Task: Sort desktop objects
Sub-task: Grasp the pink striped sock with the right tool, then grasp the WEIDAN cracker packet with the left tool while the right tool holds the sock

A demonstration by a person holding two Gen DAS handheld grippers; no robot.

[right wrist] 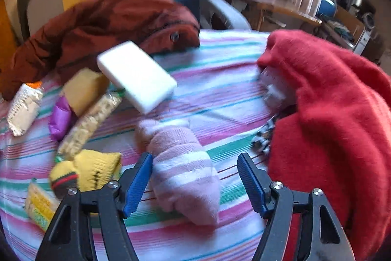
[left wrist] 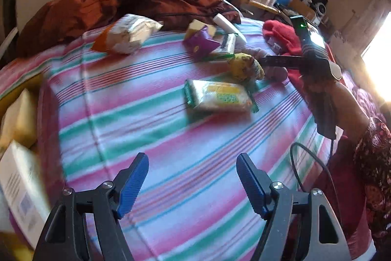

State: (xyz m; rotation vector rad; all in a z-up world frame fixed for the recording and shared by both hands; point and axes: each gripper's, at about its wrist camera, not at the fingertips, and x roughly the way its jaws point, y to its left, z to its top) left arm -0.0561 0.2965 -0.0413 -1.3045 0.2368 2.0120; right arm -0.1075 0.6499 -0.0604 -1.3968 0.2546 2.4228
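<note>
on the yellow packet (left wrist: 221,96), print too blurred to read

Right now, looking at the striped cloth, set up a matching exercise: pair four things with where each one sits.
Things:
1. pink striped sock
2. white block
3. red fleece
4. yellow sock

Places:
A. leaning on the rust-brown jacket
B. between the right hand-held gripper fingers
C. far right of the cloth
D. left of the pink striped sock

Pairs: 1-B, 2-A, 3-C, 4-D
</note>
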